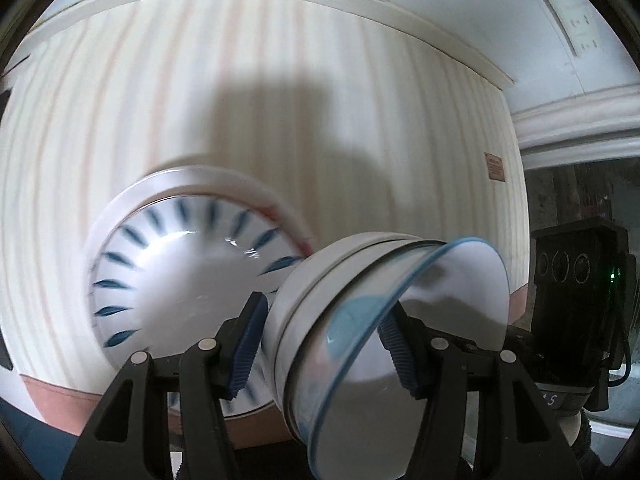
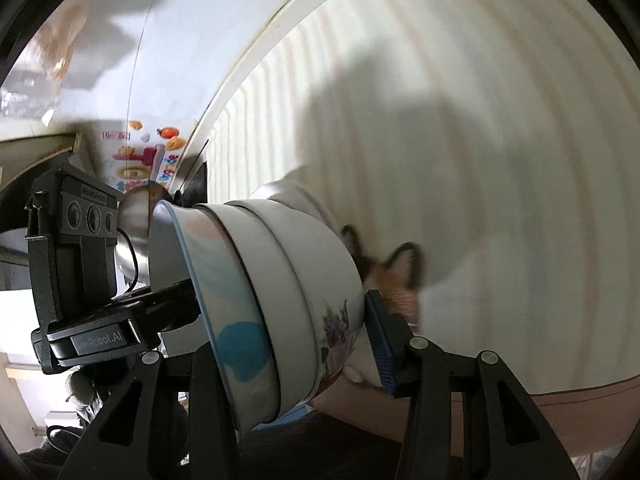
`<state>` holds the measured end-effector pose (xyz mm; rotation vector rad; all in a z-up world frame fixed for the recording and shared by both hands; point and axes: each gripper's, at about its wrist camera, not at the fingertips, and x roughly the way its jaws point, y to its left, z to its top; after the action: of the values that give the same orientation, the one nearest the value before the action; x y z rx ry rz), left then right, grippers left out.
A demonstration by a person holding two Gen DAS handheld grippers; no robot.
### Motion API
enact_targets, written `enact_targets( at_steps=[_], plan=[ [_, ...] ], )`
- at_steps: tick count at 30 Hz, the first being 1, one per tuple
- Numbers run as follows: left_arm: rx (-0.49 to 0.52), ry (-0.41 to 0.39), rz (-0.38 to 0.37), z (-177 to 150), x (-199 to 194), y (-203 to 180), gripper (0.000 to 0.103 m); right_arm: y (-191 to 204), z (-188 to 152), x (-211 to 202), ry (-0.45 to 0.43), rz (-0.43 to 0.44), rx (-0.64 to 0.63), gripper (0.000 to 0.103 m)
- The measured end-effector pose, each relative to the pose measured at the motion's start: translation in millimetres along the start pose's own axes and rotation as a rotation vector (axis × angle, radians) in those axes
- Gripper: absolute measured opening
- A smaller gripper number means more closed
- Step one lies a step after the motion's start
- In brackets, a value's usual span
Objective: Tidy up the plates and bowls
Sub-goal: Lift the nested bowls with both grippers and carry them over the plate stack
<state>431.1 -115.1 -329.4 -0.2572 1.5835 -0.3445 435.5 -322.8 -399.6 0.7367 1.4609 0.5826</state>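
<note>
Nested bowls [image 1: 384,320], tipped on their side above the striped table [image 1: 240,100], sit clamped between both grippers: the left gripper [image 1: 324,344] pinches the blue-rimmed end, the right gripper [image 2: 288,344] grips the flowered bottom bowl. Behind, a blue-petal plate [image 1: 172,272] lies on the table; a fox plate [image 2: 400,280] is partly hidden.

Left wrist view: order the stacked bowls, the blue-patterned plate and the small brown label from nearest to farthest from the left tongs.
1. Stacked bowls: between the left tongs, tipped on their side.
2. Blue-patterned plate: just beyond, to the left, on the striped table.
3. Brown label: far right, at the table's edge.
</note>
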Motion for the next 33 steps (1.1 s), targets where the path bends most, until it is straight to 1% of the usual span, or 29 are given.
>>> enact_targets(
  at_steps=[6,14,23,28,33],
  plan=[
    [-0.052,-0.016,0.004,-7.5,-9.4,39.4,0.054,29.3,-7.9,39.7,0.040,0.004,-0.033,0.048],
    [-0.120,-0.030,-0.009,-8.1,-7.6,77.3,0.053,54.8,-1.9,81.1,0.091,-0.008,-0.077,0.048],
    [-0.157,-0.024,-0.012,-7.8,4.9,93.9,0.053,60.1,8.4,109.3,0.144,-0.046,-0.115,0.048],
    [-0.166,-0.023,-0.012,-6.9,9.3,95.0,0.053,60.3,11.4,117.2,0.161,-0.062,-0.120,0.048],
    [-0.160,-0.027,-0.007,-7.6,3.4,103.1,0.053,62.0,14.8,121.3,0.168,-0.068,-0.124,0.048]
  ],
)
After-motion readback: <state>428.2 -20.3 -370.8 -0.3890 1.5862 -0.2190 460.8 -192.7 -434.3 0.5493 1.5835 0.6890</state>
